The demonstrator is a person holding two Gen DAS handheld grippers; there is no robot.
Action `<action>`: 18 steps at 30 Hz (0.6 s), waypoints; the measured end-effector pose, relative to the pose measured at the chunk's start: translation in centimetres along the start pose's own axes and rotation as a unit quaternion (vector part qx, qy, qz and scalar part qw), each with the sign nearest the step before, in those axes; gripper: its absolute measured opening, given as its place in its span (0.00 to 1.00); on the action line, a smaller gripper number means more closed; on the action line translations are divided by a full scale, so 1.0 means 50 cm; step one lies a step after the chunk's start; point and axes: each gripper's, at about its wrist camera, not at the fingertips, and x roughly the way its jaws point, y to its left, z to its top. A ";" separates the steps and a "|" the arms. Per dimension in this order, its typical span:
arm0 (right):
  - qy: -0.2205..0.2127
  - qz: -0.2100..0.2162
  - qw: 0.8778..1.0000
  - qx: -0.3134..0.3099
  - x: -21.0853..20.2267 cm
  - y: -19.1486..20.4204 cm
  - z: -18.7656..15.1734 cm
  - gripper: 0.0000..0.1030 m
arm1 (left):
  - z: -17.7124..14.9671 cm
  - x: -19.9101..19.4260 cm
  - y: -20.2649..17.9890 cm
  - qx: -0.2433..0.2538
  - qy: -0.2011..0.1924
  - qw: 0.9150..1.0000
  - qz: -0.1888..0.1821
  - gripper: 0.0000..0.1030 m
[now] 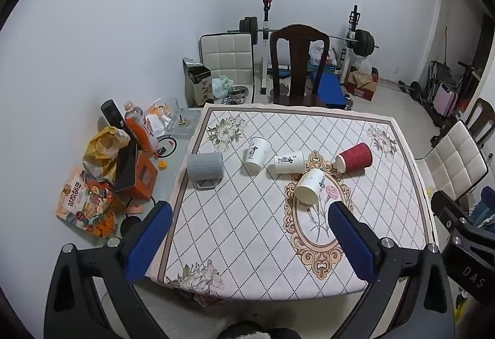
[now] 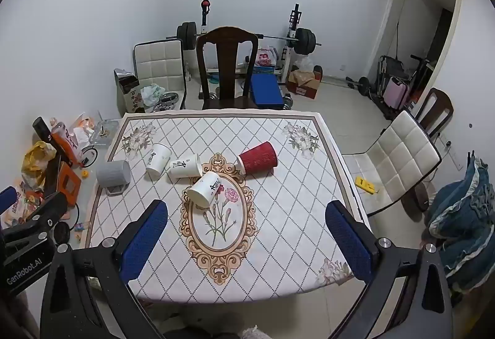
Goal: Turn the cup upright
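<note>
Several cups lie on their sides on the patterned tablecloth (image 1: 247,230): a grey mug (image 1: 204,166) at the left edge, three white paper cups (image 1: 257,152) (image 1: 289,161) (image 1: 309,186), and a red ribbed cup (image 1: 355,157). They also show in the right wrist view: grey mug (image 2: 113,173), white cups (image 2: 157,158) (image 2: 185,165) (image 2: 204,188), red cup (image 2: 258,157). My left gripper (image 1: 250,215) is open and empty, near the table's front edge. My right gripper (image 2: 246,213) is open and empty, also in front of the cups.
A dark wooden chair (image 1: 297,63) stands at the table's far side. White padded chairs (image 2: 402,159) stand to the right. Snack bags, a bottle and boxes (image 1: 123,159) clutter the surface left of the cloth. Weight equipment (image 2: 247,36) stands by the back wall.
</note>
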 end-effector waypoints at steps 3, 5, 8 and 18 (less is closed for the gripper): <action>0.001 0.003 1.000 0.000 0.000 -0.003 0.000 1.00 | -0.001 0.000 0.005 -0.001 0.000 1.000 0.000 1.00; 0.003 0.004 1.000 -0.002 0.000 -0.004 0.000 1.00 | 0.000 -0.004 0.003 0.002 0.001 1.000 0.003 1.00; 0.002 0.004 1.000 0.000 -0.004 0.001 0.002 1.00 | 0.000 -0.003 0.007 0.002 0.002 1.000 0.004 1.00; 0.004 0.006 1.000 0.000 -0.005 0.002 0.000 1.00 | -0.002 -0.005 -0.002 0.003 0.000 1.000 0.008 1.00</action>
